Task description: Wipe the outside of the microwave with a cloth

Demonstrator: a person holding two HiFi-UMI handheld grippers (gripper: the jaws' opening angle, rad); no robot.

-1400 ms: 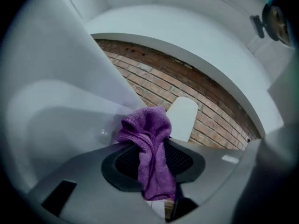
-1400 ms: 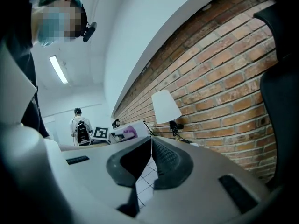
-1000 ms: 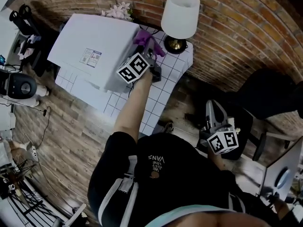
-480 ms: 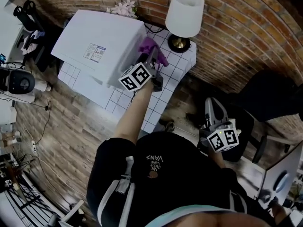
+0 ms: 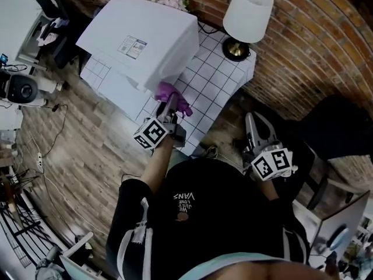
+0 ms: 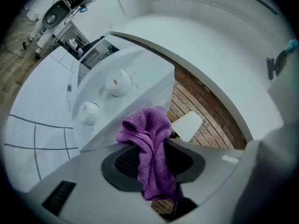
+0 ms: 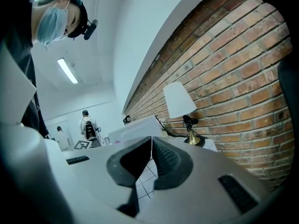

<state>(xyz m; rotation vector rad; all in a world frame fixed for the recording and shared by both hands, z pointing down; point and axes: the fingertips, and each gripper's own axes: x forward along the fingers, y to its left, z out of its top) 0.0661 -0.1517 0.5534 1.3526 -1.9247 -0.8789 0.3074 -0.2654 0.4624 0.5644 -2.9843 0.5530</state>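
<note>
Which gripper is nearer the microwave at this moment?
Left. The left gripper holds the purple cloth right at the microwave's front corner. The right gripper, shut and empty, hangs beyond the table's edge, well away.

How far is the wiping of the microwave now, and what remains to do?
Done, apparently: one pass along the microwave side facing the lamp, since the purple cloth has travelled from its back to its front corner. In hand: the left hand-held gripper is shut on the cloth, near the knobs. Left, probably: the top and front. The right hand-held gripper hangs shut, away from the table.
</note>
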